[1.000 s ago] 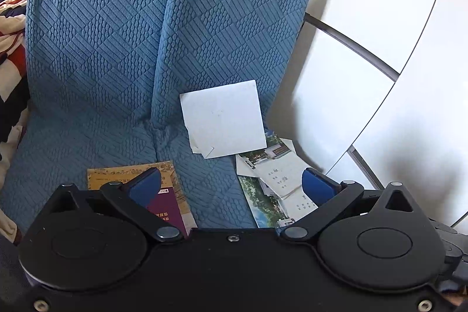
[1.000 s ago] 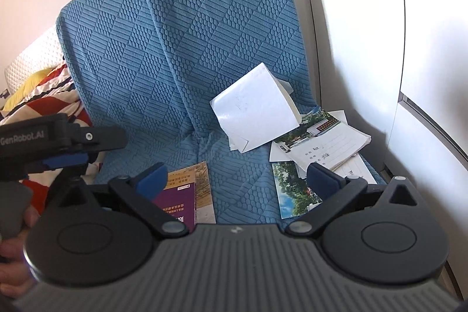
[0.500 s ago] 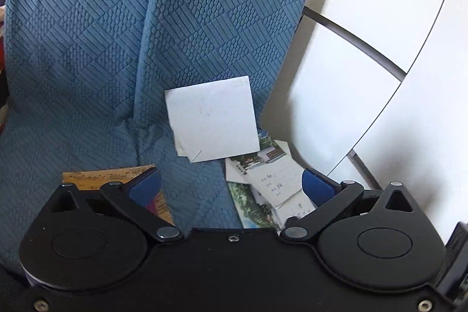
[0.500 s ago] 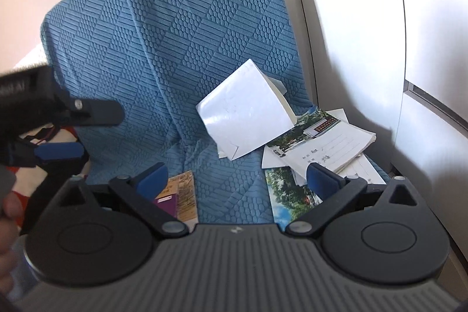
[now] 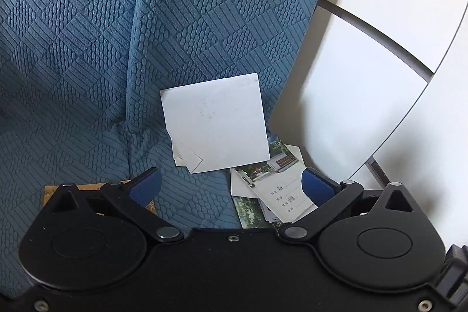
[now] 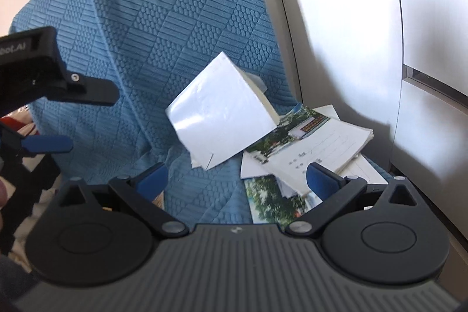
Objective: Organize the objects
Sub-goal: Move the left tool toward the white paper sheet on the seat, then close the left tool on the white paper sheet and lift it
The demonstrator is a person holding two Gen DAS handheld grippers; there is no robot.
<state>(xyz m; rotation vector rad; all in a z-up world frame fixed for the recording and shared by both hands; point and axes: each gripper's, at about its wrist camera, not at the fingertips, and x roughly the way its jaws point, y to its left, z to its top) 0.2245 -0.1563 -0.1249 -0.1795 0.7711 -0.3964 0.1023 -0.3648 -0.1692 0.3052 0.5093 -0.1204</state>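
Both spread, empty: left gripper (image 5: 231, 186), right gripper (image 6: 237, 180). Just ahead, white book (image 6: 222, 113) propped against blue cushion (image 6: 163, 28). Right of it, notebooks (image 6: 316, 145).

A thick white book (image 5: 215, 122) leans tilted against the blue seat back. Right of it, lined notebooks (image 6: 318, 149) lie overlapped on photo-covered booklets (image 6: 273, 202). An orange-brown book (image 5: 52, 190) lies near left.
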